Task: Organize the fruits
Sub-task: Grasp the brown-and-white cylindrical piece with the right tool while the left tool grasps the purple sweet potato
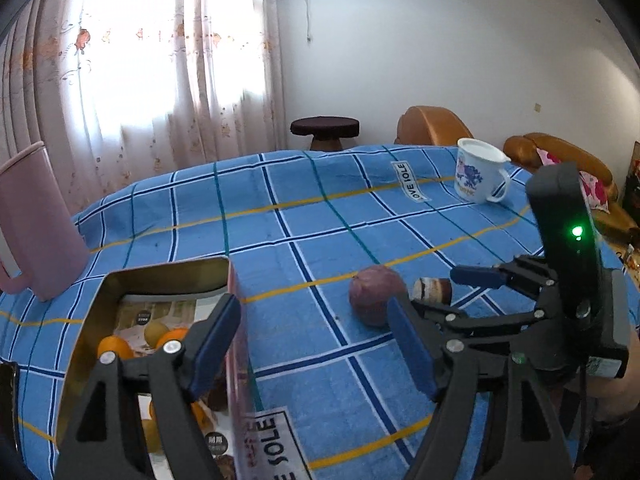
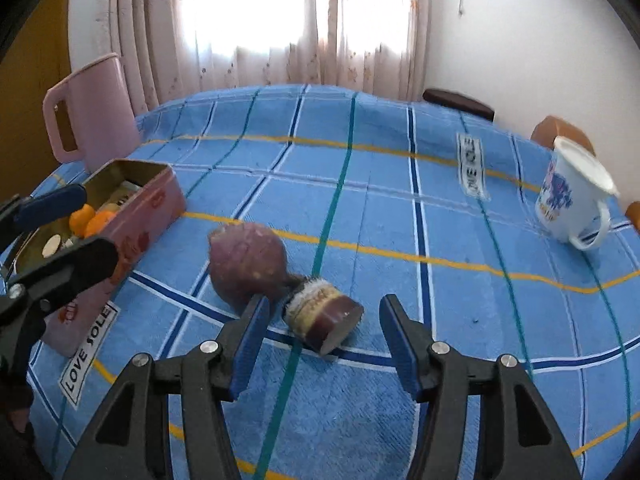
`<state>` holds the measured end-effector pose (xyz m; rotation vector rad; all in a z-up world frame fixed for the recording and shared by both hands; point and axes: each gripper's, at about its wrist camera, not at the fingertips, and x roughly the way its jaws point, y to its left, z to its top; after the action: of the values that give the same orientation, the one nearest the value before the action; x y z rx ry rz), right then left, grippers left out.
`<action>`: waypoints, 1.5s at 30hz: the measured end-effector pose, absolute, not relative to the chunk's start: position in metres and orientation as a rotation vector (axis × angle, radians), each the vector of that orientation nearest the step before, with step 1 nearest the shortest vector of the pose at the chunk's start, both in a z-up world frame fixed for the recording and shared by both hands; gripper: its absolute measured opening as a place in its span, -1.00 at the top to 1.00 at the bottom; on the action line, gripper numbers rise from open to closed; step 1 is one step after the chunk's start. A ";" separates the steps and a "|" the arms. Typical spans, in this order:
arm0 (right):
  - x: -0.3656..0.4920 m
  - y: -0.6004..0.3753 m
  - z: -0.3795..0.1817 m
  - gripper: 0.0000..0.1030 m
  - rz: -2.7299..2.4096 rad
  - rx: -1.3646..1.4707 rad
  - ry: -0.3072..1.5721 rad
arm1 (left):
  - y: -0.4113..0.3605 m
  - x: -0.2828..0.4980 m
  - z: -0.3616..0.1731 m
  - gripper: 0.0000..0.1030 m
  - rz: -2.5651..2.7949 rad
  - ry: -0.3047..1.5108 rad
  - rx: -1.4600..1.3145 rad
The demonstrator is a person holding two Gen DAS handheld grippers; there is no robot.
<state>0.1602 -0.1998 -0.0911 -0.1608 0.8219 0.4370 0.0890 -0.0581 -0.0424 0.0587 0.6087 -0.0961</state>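
A purple sweet potato [image 2: 246,266] lies on the blue checked tablecloth [image 2: 380,208], also in the left wrist view [image 1: 372,300]. A short brown and cream sugarcane piece [image 2: 324,316] lies touching it on the right, seen in the left wrist view too [image 1: 432,290]. A pink tin box [image 2: 136,216] holds oranges [image 2: 90,220] and other fruit [image 1: 158,332]. My right gripper [image 2: 320,344] is open just in front of the sugarcane piece. My left gripper [image 1: 316,344] is open and empty beside the tin box [image 1: 160,280].
A pink pitcher [image 2: 94,114] stands behind the tin box at the table's left. A white mug with a blue print [image 2: 572,196] stands at the far right. A dark stool [image 1: 324,128] and an orange sofa [image 1: 560,160] lie beyond the table.
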 end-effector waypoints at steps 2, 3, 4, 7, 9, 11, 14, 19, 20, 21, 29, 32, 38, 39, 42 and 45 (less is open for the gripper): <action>0.164 -0.203 -0.093 -0.03 0.451 -0.132 0.839 | -0.061 0.094 -0.045 -0.54 -0.102 0.619 0.060; 0.165 -0.205 -0.093 0.08 0.462 -0.123 0.845 | -0.063 0.096 -0.045 -0.54 -0.104 0.624 0.063; 0.165 -0.206 -0.093 0.10 0.467 -0.115 0.846 | -0.066 0.099 -0.046 -0.54 -0.108 0.627 0.069; 0.164 -0.213 -0.090 0.11 0.451 -0.081 0.829 | -0.075 0.105 -0.047 -0.54 -0.124 0.635 0.083; 0.164 -0.221 -0.088 0.11 0.402 -0.064 0.810 | -0.080 0.109 -0.050 -0.54 -0.132 0.646 0.091; 0.165 -0.229 -0.087 0.11 0.368 -0.041 0.804 | -0.085 0.114 -0.053 -0.54 -0.139 0.660 0.095; 0.168 -0.240 -0.087 0.10 0.336 -0.015 0.810 | -0.093 0.126 -0.061 -0.54 -0.150 0.691 0.098; 0.169 -0.246 -0.087 0.10 0.316 0.005 0.808 | -0.101 0.146 -0.072 -0.54 -0.173 0.756 0.079; 0.169 -0.246 -0.087 0.10 0.315 0.008 0.805 | -0.102 0.149 -0.074 -0.50 -0.173 0.768 0.075; 0.169 -0.247 -0.086 0.10 0.313 0.011 0.804 | -0.103 0.151 -0.076 -0.49 -0.175 0.778 0.077; 0.170 -0.246 -0.088 0.10 0.315 0.008 0.809 | -0.098 0.166 -0.091 -0.21 -0.205 0.844 0.029; 0.169 -0.245 -0.087 0.10 0.314 -0.001 0.801 | -0.099 0.166 -0.092 -0.03 -0.239 0.845 0.016; 0.165 -0.246 -0.084 0.10 0.320 0.003 0.773 | -0.098 0.163 -0.091 -0.02 -0.240 0.835 0.007; 0.164 -0.246 -0.083 0.10 0.321 0.002 0.766 | -0.097 0.162 -0.090 -0.02 -0.240 0.827 0.006; 0.160 -0.246 -0.080 0.10 0.331 0.000 0.742 | -0.096 0.158 -0.086 -0.02 -0.232 0.803 0.011; 0.157 -0.246 -0.078 0.10 0.338 0.000 0.721 | -0.097 0.155 -0.083 -0.02 -0.229 0.787 0.018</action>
<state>0.1571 -0.2460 -0.0776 0.0004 0.7211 0.3384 0.1551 -0.0974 -0.0833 0.0177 0.7868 -0.2291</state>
